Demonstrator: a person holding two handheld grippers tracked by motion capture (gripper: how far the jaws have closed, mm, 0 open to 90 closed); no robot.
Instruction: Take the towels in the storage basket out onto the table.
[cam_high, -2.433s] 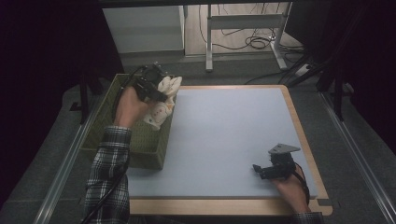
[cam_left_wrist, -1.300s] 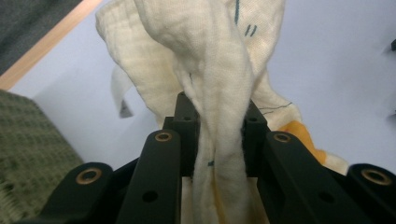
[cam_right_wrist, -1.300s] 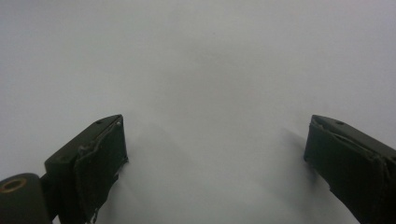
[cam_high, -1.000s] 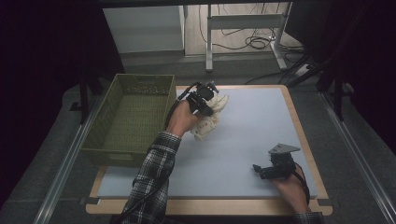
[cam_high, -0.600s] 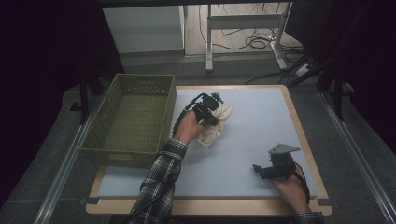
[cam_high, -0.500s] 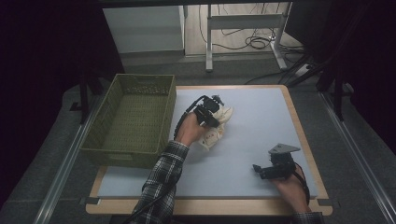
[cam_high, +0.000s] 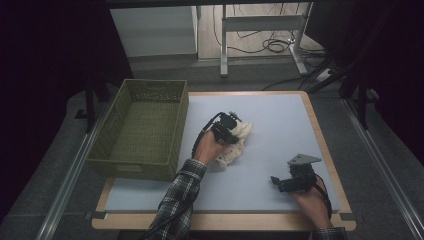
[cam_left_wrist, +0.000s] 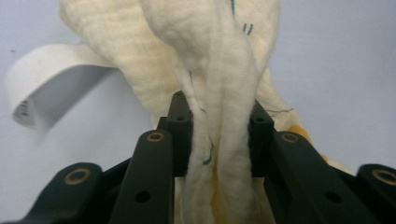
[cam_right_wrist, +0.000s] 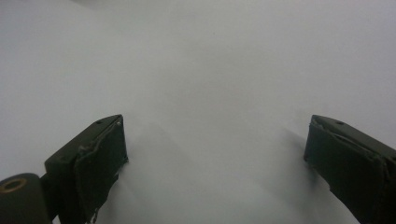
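A cream cloth (cam_high: 241, 134) lies bunched on the pale blue mat (cam_high: 285, 117), right of the basket. My left gripper (cam_high: 233, 137) comes down on it from the hand's side. In the left gripper view the cloth (cam_left_wrist: 219, 65) fills the gap of the left gripper (cam_left_wrist: 219, 119), and both pads press on its folds. The jaws have just been opening a little with the cloth still between them. A white label (cam_left_wrist: 28, 79) curls off the cloth. My right gripper (cam_high: 276, 181) rests low at the mat's front right. It stands open (cam_right_wrist: 215, 140) over bare mat.
An olive woven basket (cam_high: 135, 167) stands at the table's left. The wooden table edge (cam_high: 330, 150) frames the mat. Beyond the table are a desk frame and cables (cam_high: 270, 45) on the floor.
My left hand carried the cloth from over the basket to the right and lowered it onto the mat. The right hand has stayed put.
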